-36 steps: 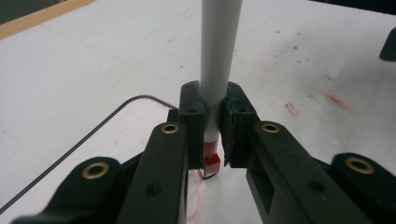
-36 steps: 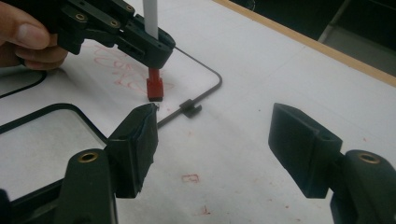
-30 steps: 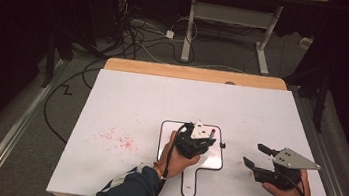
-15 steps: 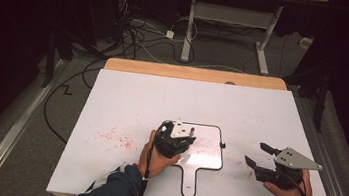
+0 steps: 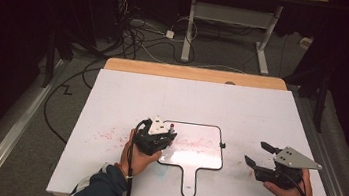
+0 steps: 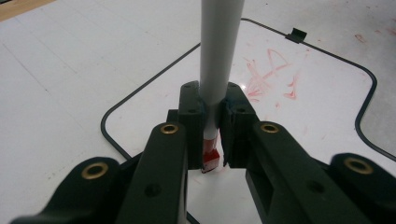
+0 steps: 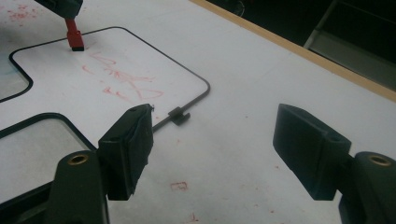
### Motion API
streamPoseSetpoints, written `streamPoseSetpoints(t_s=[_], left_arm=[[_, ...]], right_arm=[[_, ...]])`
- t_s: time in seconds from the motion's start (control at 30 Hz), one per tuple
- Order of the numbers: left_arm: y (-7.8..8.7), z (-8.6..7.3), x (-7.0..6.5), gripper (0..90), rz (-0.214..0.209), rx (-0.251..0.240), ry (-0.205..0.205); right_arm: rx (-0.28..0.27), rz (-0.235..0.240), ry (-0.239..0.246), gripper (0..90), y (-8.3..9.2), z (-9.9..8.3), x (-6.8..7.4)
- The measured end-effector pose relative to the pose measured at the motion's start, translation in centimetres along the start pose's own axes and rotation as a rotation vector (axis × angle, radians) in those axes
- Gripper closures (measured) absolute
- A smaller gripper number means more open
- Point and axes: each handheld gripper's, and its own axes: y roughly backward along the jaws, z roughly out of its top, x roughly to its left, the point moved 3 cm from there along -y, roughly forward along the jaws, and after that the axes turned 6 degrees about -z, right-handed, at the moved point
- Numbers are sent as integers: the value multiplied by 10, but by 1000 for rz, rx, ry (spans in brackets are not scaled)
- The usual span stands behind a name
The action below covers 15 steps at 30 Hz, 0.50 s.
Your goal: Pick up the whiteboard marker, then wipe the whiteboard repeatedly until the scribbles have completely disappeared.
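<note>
The left gripper (image 6: 212,135) is clamped on a white-barrelled red-tipped marker (image 6: 219,70), tip down at the left edge of the black-rimmed paddle-shaped whiteboard (image 5: 206,155) near the table's front edge — keep it upright, pressing lightly. The right gripper (image 7: 219,149) hangs unclenched, empty, beside the board's right edge. Red scribbles (image 6: 271,74) — nothing legible.

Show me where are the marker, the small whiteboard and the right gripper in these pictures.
marker (image 6: 219,60), left gripper view, on its grey barrel above the jaws.
small whiteboard (image 5: 203,154), high view, on its bare white surface.
right gripper (image 7: 212,140), right gripper view, midway between its open jaws.
</note>
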Motion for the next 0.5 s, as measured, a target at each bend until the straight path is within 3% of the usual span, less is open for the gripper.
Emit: streamPoseSetpoints(t_s=[0.27,0.47,0.5], left_arm=[[-5,2,-1,785,-23,-17,1],[-14,17,-16,785,-72,-33,-36],[-17,21,-21,785,-88,-47,-16]], right_arm=[[20,-5,30,279,3,-4,4],[2,-3,17,272,5,-2,1],[1,0,12,271,4,-1,1]])
